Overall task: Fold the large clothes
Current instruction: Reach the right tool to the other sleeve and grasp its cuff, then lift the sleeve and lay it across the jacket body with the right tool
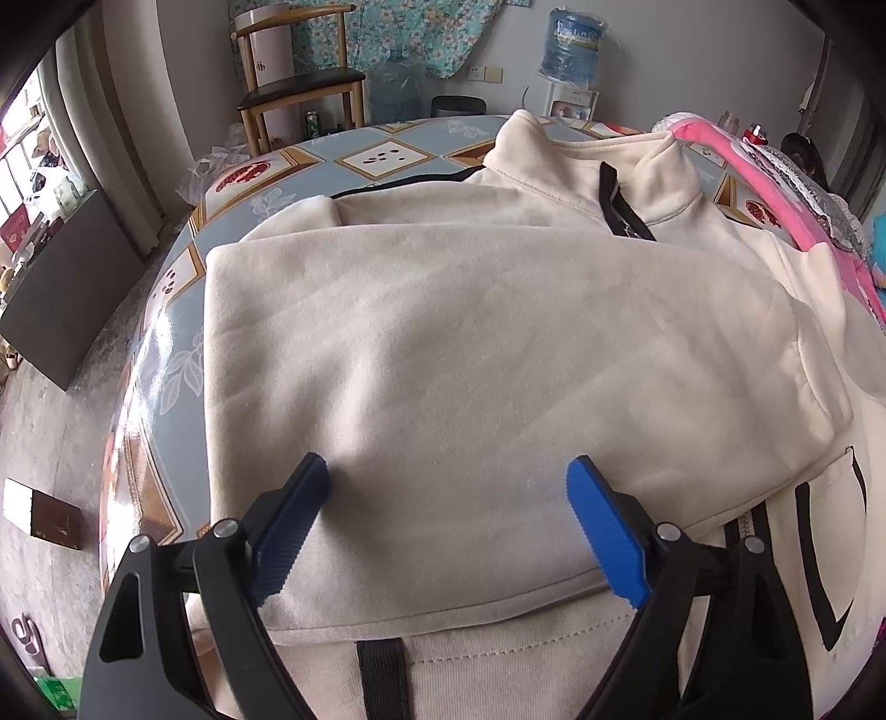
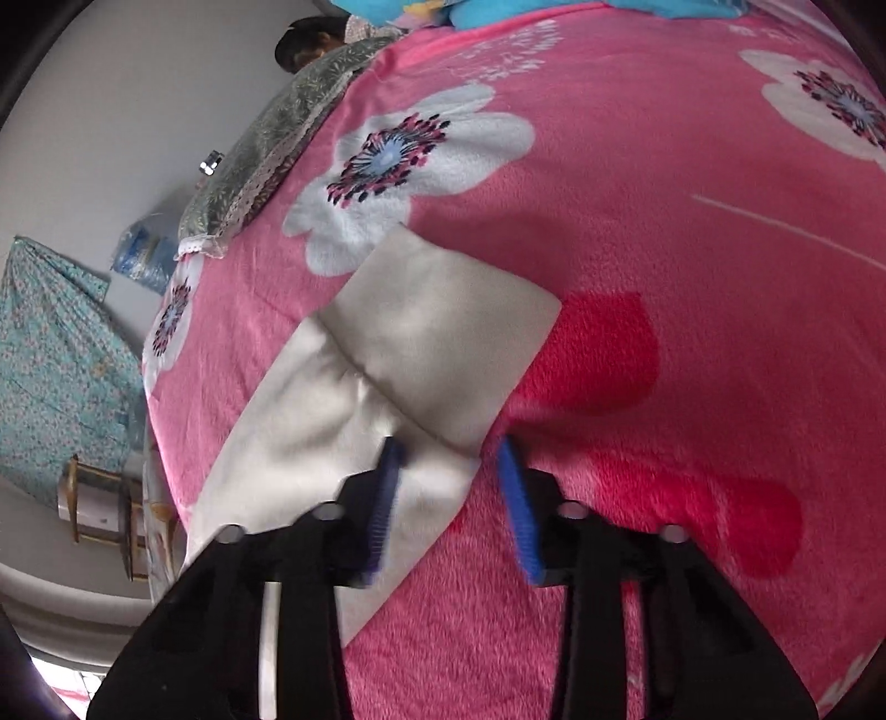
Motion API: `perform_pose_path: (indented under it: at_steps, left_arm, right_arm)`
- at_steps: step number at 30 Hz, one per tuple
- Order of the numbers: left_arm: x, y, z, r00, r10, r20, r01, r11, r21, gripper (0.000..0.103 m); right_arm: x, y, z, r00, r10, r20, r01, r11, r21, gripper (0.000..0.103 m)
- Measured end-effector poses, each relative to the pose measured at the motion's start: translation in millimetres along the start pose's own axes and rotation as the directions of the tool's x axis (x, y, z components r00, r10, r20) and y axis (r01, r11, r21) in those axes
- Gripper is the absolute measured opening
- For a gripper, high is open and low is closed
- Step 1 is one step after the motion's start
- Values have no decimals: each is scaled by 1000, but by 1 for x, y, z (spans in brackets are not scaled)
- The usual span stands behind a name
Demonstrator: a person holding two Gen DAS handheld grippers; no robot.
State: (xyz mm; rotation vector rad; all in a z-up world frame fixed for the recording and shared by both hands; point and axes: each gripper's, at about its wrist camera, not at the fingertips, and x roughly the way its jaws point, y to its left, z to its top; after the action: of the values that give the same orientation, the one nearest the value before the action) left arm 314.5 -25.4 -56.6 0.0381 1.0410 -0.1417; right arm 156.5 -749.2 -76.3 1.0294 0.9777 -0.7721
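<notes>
Jacket (image 1: 470, 343) folded on worktop (image 1: 382, 155), hem cut off; left tongs (image 1: 451, 471) wide open, empty; right tongs (image 2: 451, 448) blurred, narrowed around sleeve (image 2: 398, 354) edge, grip unclear.

— What stood along the far wall?
— A wooden chair (image 1: 302, 91) with a dark seat, a water dispenser (image 1: 570, 72) topped by a blue bottle, and a teal floral cloth (image 1: 387, 39) hanging on the pale wall.
— And the floor?
— Grey and speckled (image 1: 50, 421); daylight came from a window (image 1: 22, 149) on the left.
— Anything bright?
— A pink flowered blanket (image 2: 637, 194).
</notes>
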Motion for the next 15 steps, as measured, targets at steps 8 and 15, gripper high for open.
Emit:
perform_pose_path:
  at_steps: [8, 15]
  left_arm:
    - [-11, 15, 1, 998, -49, 34, 51, 996, -69, 86]
    - [-15, 18, 10, 998, -35, 57, 38, 998, -57, 86]
  right_arm:
    - [-64, 62, -10, 989, 60, 137, -33, 981, -193, 10]
    - [-152, 176, -66, 948, 238, 211, -111, 869, -483, 10]
